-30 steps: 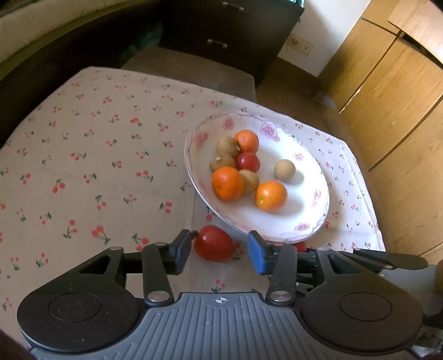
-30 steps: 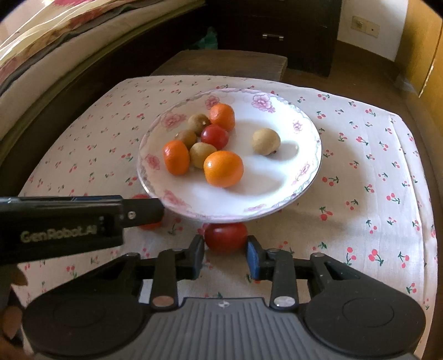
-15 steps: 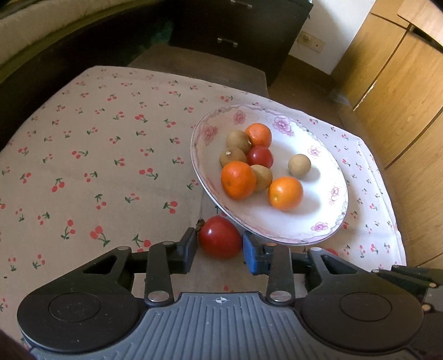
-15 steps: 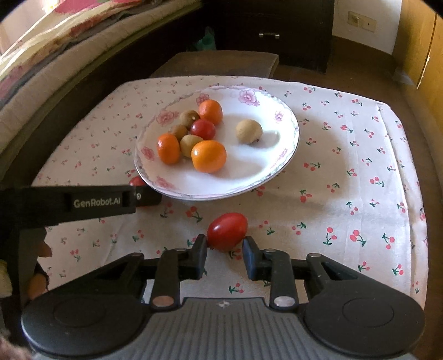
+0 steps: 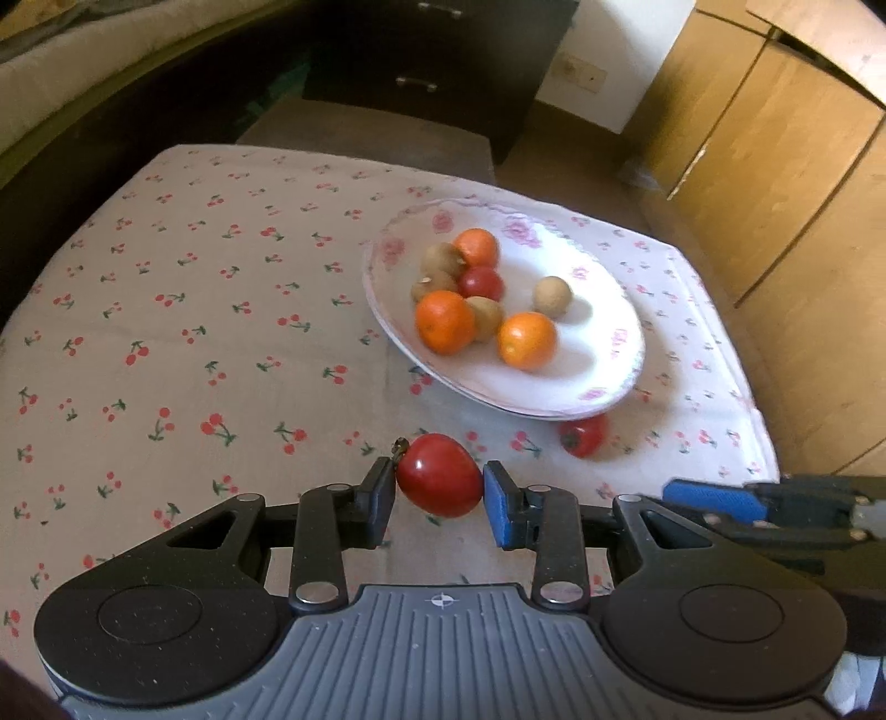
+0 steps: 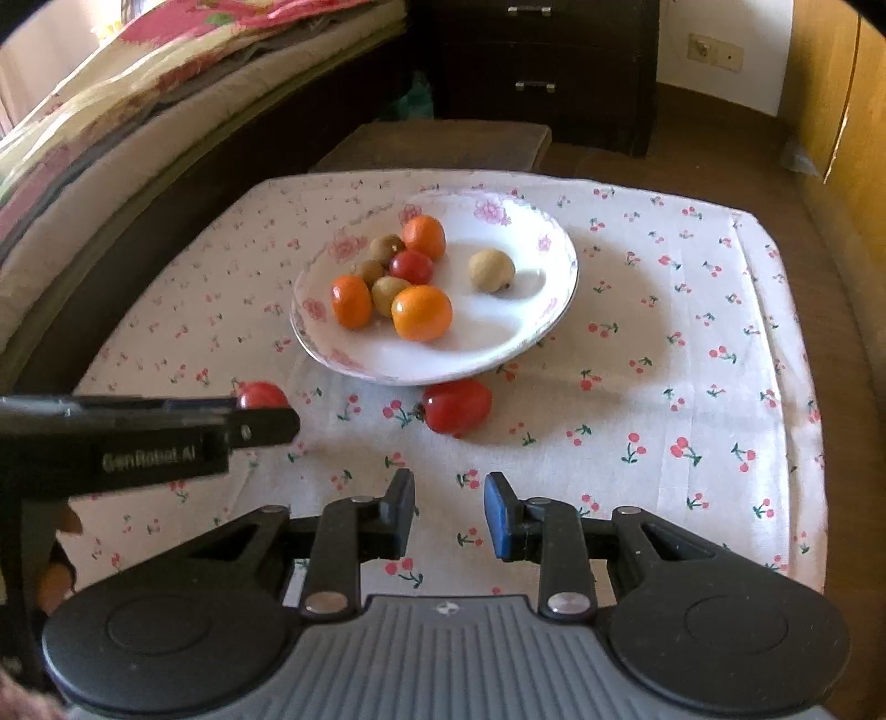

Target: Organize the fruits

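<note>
Glossy tomato (image 5: 440,475), glazed plate (image 5: 620,354) (floral rim), matt printed cloth (image 5: 166,332)

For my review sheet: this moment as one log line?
left gripper: shut on tomato | right gripper: open | second tomato: on cloth

- A dark chest of drawers (image 6: 545,66) stands far, against a white wall (image 6: 720,50).
- Wooden cupboards (image 5: 775,183) line the right.
- A bed (image 6: 138,127) runs along the left.
</note>
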The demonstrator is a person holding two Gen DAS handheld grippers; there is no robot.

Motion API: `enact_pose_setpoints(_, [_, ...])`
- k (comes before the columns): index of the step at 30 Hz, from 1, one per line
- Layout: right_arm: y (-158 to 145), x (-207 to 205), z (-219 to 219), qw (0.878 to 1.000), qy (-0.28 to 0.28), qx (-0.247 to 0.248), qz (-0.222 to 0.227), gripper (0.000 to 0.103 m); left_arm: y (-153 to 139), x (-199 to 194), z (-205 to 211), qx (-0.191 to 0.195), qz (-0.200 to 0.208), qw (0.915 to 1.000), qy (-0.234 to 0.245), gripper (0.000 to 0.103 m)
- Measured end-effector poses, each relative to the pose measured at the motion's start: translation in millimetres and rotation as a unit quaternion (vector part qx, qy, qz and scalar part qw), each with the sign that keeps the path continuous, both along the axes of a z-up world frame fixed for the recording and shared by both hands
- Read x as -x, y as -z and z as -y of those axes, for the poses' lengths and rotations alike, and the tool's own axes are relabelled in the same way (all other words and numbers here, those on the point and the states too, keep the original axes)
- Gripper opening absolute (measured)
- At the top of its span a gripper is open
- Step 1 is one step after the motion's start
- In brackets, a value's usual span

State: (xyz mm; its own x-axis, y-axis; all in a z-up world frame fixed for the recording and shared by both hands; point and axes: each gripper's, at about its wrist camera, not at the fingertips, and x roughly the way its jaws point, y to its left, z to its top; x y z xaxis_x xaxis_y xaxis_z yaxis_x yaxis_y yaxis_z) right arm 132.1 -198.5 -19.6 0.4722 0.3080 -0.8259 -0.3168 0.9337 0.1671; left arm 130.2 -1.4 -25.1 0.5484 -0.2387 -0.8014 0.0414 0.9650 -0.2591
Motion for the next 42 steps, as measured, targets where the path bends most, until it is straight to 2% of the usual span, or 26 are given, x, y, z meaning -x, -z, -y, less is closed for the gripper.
enact_pose_setpoints(9, [-12.6,-10.6,3.7,1.000,0.011,-0.012,0.017,0.030,-16.6,-4.8,4.4,0.015,0.021,0.9997,-0.004,0.043])
enact_pose_setpoints(15, [4.8,-31.9,0.8,0.999,0.008,-0.032,-0.013,0.030,-14.8,-9.9,-1.8,0.028,0.016,0.9994,-0.011,0.043])
enact_pose_setpoints(20, [16.1,-35.7,-14.0,1.000,-0.023,0.005,0.004,0.032,-12.4,-10.6,-4.7,0.036,0.013,0.9992,-0.011,0.043])
enact_pose_setpoints(25, [24.0,-45.8,-19.8,1.000,-0.026,0.003,0.010,0.043,-9.9,-12.1,-5.3,0.042,0.010,0.9990,-0.012,0.038])
enact_pose_setpoints(30, [33.7,-53.6,-24.2,0.999,-0.028,0.005,0.013,0.046,-7.1,-13.0,-4.5,0.038,0.008,0.9992,-0.010,0.038])
enact_pose_setpoints(33, [34.3,-53.8,-26.7,0.999,-0.031,0.014,0.018,0.044,1.2,-16.5,-4.0,0.038,-0.002,0.9992,-0.013,0.038])
enact_pose_setpoints(36, [32.8,-52.3,-26.5,0.999,-0.022,0.023,0.015,0.031,5.6,-20.4,-3.2,0.042,-0.003,0.9989,-0.020,0.039])
enact_pose_setpoints(42, [30.5,-43.1,-14.5,1.000,-0.015,0.019,0.003,0.030,17.5,-25.2,4.1,0.027,-0.013,0.9992,-0.024,0.039])
